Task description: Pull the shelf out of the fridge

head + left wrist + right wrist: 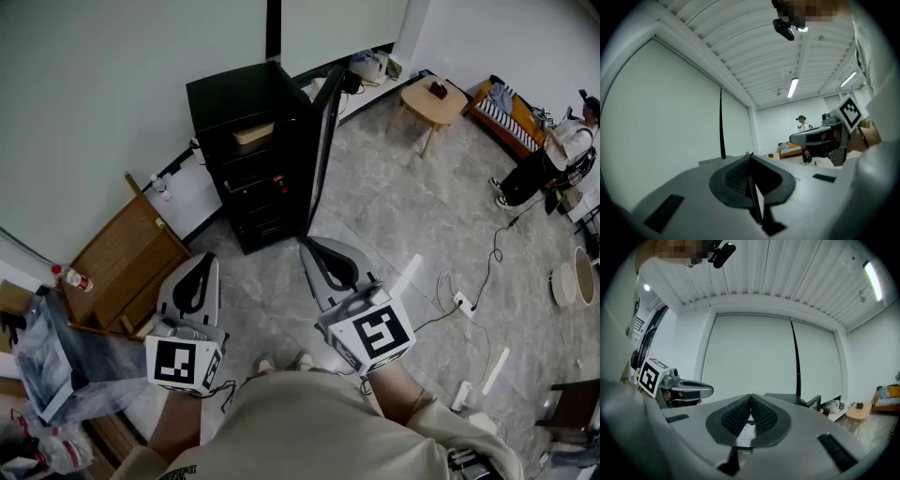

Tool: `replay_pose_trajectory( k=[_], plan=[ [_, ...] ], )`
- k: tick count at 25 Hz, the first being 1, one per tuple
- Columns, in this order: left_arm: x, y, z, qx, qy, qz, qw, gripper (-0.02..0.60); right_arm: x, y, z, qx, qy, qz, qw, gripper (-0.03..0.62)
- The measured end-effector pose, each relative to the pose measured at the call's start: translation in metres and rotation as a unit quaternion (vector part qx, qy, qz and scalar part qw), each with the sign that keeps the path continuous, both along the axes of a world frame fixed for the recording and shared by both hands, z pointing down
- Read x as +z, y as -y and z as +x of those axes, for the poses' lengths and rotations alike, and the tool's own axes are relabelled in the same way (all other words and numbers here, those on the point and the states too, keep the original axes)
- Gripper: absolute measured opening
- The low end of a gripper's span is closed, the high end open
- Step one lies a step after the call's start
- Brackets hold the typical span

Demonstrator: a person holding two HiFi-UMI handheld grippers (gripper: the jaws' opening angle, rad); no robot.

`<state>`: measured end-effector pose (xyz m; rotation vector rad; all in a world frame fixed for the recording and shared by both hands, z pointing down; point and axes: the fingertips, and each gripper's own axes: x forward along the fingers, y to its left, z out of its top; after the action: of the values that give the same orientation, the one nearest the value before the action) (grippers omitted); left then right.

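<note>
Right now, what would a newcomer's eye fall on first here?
The black fridge stands by the wall at centre top, its door open. In the foreground the left gripper and right gripper point toward it, both shut and empty, short of it.

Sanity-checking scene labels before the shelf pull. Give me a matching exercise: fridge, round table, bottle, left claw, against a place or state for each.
Column 1
1. fridge
2. round table
3. bottle
4. left claw

Column 2
A. shut, nothing in it
B. black, door swung open
C. far left in the head view
D. light wood, to the right of the fridge

Pairs: 1-B, 2-D, 3-C, 4-A
</note>
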<state>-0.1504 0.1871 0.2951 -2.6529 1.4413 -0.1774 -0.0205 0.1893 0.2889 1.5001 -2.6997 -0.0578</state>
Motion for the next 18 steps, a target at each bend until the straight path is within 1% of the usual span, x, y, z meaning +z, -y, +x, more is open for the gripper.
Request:
replay_pose_trajectory(
  k=[5, 9, 14, 18],
  plan=[
    [0.005, -0.005, 0.014, 0.009, 0.0, -0.016, 0.9998, 0.008, 0.003, -0.004, 0.012, 0.009, -0.004, -0.014, 1.0, -0.003],
    [0.006, -0.003, 0.027, 0.01, 0.001, -0.015, 0.9998, 0.008, 0.007, -0.001, 0.03, 0.017, 0.013, -0.02, 1.0, -0.003],
    [0.011, 0.002, 0.042, 0.001, 0.013, -0.015, 0.9998, 0.008, 0.012, 0.003, 0.049, 0.021, 0.016, -0.021, 0.999, -0.003],
    [0.016, 0.002, 0.055, -0.001, 0.013, -0.019, 0.9997, 0.006, 0.016, 0.003, 0.061, 0.017, 0.022, -0.02, 0.999, -0.003]
  ],
)
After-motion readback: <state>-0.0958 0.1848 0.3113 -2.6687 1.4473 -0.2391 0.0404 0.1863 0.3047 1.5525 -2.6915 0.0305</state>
